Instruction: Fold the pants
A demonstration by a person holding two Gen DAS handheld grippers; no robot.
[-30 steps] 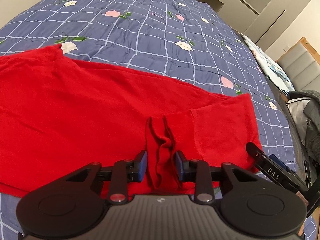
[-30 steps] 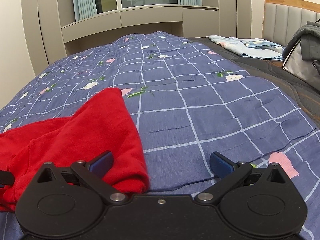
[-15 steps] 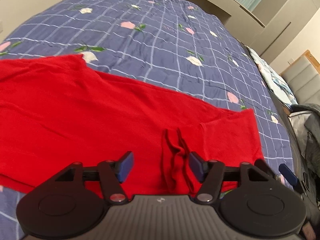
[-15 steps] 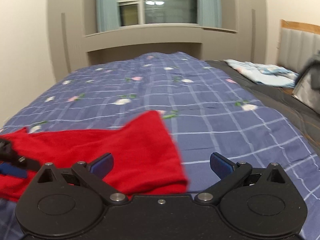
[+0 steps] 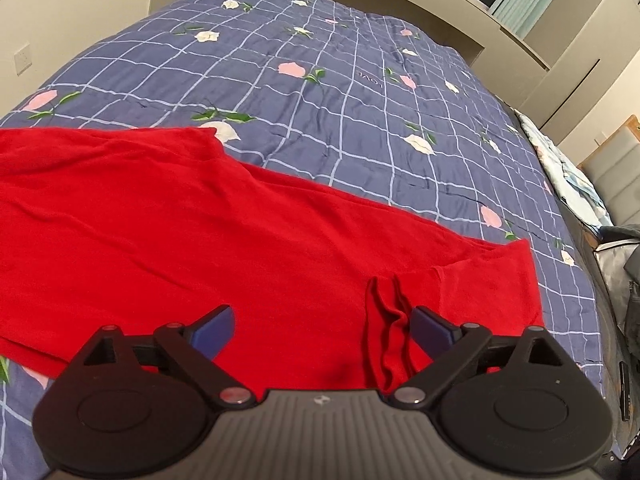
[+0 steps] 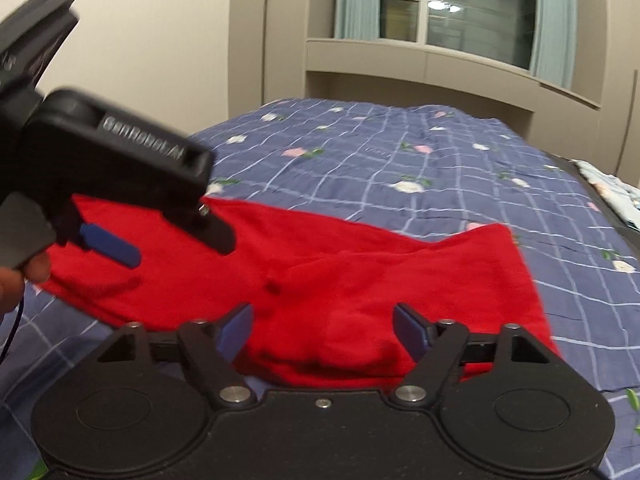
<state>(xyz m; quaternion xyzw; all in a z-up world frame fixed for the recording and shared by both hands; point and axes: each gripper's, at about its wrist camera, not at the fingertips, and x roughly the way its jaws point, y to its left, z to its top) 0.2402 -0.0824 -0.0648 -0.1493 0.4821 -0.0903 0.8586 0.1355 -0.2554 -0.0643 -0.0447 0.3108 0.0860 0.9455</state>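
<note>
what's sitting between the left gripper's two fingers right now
In the left wrist view, red pants fabric: a bunched ridge beside one finger of the opening left gripper, unpinched.

Bed under blue grid-checked floral quilt (image 5: 360, 128) fills frame. Red knit pants (image 5: 168, 240) spread flat across lower half; pale, possibly folded bedding (image 5: 572, 176) at right edge.

One red pants (image 5: 240, 240), one quilt (image 5: 360, 80), two claws: left claw (image 5: 322, 326), right claw (image 6: 323, 328).
</note>
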